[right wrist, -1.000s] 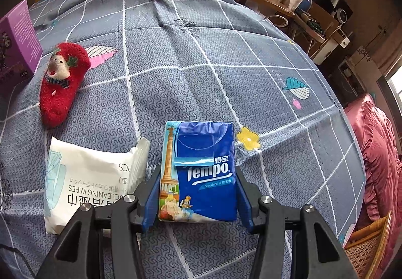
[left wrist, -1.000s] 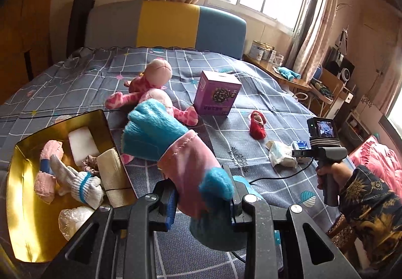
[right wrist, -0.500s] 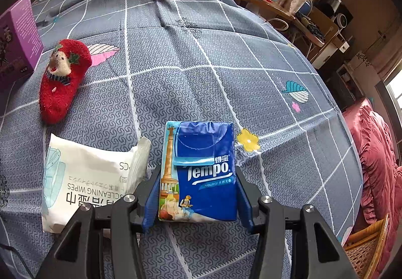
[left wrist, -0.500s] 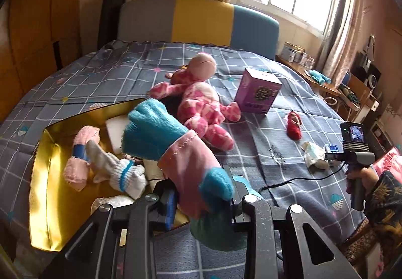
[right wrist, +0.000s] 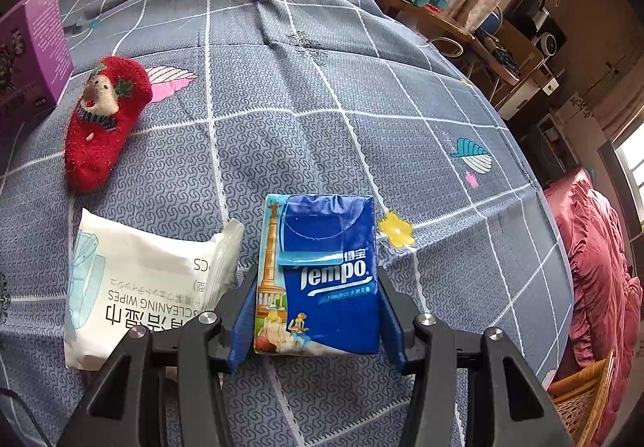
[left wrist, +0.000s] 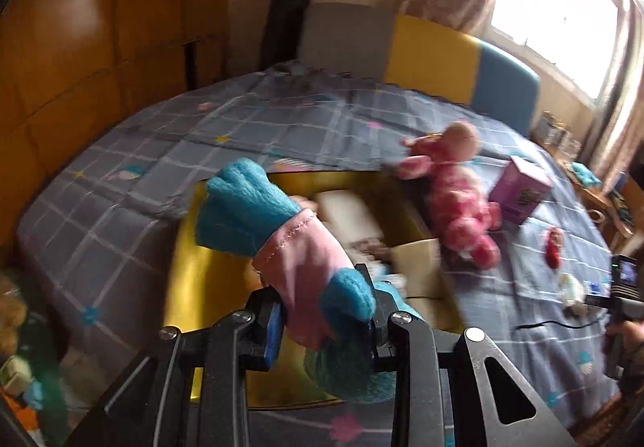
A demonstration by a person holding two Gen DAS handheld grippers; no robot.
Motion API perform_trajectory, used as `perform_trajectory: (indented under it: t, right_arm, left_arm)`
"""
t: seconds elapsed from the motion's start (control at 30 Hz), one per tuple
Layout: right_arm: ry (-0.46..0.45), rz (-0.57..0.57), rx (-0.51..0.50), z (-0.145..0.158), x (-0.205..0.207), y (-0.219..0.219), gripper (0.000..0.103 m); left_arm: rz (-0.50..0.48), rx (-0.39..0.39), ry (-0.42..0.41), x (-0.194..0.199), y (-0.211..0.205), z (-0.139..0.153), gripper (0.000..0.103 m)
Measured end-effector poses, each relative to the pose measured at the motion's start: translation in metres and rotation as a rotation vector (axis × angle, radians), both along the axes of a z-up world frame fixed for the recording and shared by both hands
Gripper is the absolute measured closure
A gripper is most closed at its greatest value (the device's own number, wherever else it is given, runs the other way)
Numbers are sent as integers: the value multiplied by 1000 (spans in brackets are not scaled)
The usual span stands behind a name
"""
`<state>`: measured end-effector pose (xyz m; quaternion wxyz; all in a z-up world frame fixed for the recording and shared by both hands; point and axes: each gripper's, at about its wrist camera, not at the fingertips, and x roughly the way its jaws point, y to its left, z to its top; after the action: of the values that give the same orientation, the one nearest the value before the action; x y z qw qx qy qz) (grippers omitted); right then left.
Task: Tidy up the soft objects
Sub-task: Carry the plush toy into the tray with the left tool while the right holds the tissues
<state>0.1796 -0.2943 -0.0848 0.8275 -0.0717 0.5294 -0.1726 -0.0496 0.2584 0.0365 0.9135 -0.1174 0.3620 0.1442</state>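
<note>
Jaws of left gripper [left wrist: 326, 320] clamped on fuzzy teal-and-pink glove [left wrist: 290, 245] above gold rectangular box [left wrist: 193, 286], right gripper [right wrist: 318, 320] clamped on blue tissue pack [right wrist: 322, 278] on bed; risk: glove's overhanging cuff could snag box rim on release.

We cannot make out the soft things in the gold box [left wrist: 189, 278], because they are blurry and the glove [left wrist: 281, 241] covers some. The picture's edge cuts off the purple box [right wrist: 28, 56].
</note>
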Motion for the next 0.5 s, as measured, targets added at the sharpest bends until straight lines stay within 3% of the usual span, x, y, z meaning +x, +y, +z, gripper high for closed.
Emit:
perform_trajectory:
  t: [0.17, 0.3, 0.5]
  right_arm:
    - [2, 5, -8, 0, 0, 1, 51]
    - [1, 7, -14, 0, -1, 2, 51]
    - [-1, 12, -21, 0, -2, 3, 51]
  left_arm:
    - [97, 18, 98, -10, 45, -28, 72]
    - [85, 23, 161, 2, 53, -47, 71]
    - [54, 7, 219, 25, 46, -73, 53]
